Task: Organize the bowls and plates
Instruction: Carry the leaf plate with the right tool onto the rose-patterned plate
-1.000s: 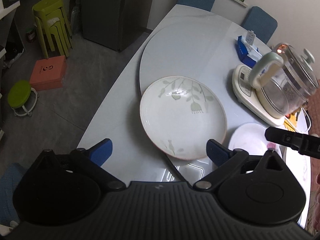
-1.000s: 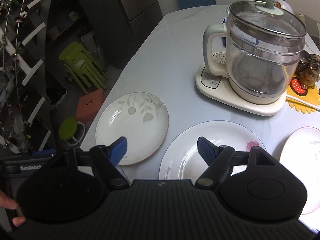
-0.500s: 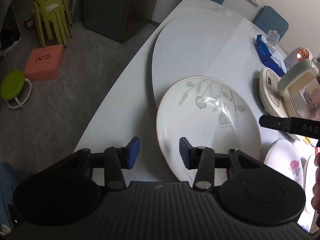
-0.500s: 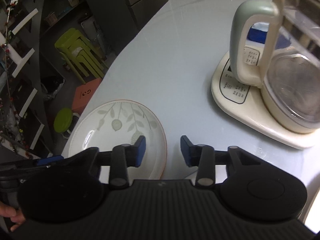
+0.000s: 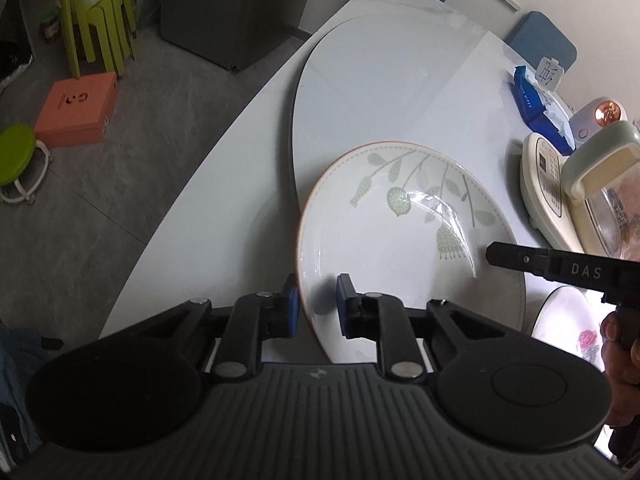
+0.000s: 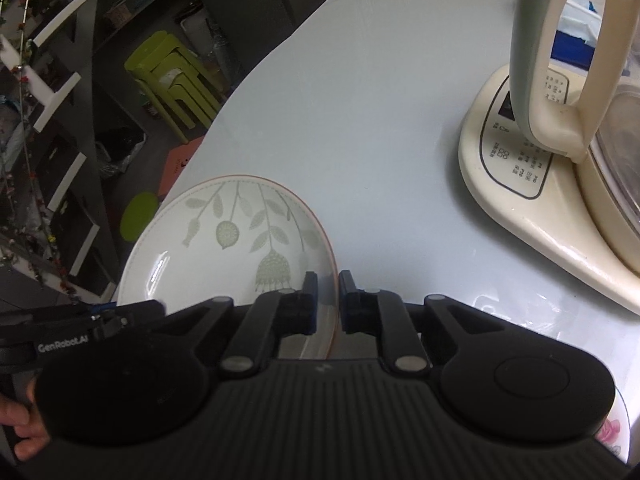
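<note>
The right gripper (image 6: 324, 300) has just closed its blue-padded jaws on the near right rim of the leaf plate (image 6: 224, 240), one pad inside the rim and one outside. The plate sits at the table's (image 6: 380, 120) left edge. At lower left, the left gripper (image 6: 88, 320) reaches the plate's near left rim, with fingertips (image 6: 24, 436) showing below it. A kettle (image 6: 560, 80) stands on its cream base (image 6: 520, 208) at right. Green stools (image 6: 172, 76) stand on the floor beyond.
</note>
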A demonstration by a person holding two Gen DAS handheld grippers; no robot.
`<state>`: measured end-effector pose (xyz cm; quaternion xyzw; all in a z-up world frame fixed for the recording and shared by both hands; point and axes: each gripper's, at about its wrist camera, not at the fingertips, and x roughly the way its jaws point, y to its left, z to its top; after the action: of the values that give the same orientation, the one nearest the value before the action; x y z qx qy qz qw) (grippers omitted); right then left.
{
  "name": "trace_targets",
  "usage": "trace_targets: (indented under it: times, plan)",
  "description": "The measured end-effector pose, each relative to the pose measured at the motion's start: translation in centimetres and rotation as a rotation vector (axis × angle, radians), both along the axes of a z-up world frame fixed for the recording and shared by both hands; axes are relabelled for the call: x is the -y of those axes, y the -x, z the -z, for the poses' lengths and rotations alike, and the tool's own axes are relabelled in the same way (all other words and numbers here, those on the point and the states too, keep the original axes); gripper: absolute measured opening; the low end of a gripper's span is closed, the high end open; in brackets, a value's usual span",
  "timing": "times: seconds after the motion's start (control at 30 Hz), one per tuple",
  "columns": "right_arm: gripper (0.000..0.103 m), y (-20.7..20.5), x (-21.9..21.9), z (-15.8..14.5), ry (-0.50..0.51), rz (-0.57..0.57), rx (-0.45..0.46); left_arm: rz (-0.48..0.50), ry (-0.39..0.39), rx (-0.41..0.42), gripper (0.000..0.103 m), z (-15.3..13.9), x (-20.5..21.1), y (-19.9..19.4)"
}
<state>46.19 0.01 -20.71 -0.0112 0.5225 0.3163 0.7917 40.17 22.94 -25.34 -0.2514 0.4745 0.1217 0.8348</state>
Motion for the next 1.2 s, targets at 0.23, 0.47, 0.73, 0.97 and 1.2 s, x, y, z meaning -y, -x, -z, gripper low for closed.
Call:
trace_targets:
  times: [0.23,0.47,0.73,0.97,1.2]
  plan:
    - [0.014,0.5,1.3,-1.2,-0.018,-0.048,0.015,0.027,0.037,-0.001,0.022,-0.8,0.3,0.8]
    - [0.014,1.0,3.4,-3.5,-0.060,-0.031,0.025,0.065,0.054,0.056,0.022,-4.2,1.1,1.6]
    - [0.014,3.0,6.9,-6.9,-0.095,0.007,0.060,0.108,0.033,0.120,0.022,-8.7,3.3,2.5]
    - [0.014,5.3,11.2,-9.1,-0.118,0.082,0.089,0.156,0.037,0.145,0.022,-11.0,7.1,3.4]
    - [0.014,7.6,15.2,-9.0,-0.096,0.140,0.108,0.239,0.042,0.097,0.022,-10.3,11.4,3.8]
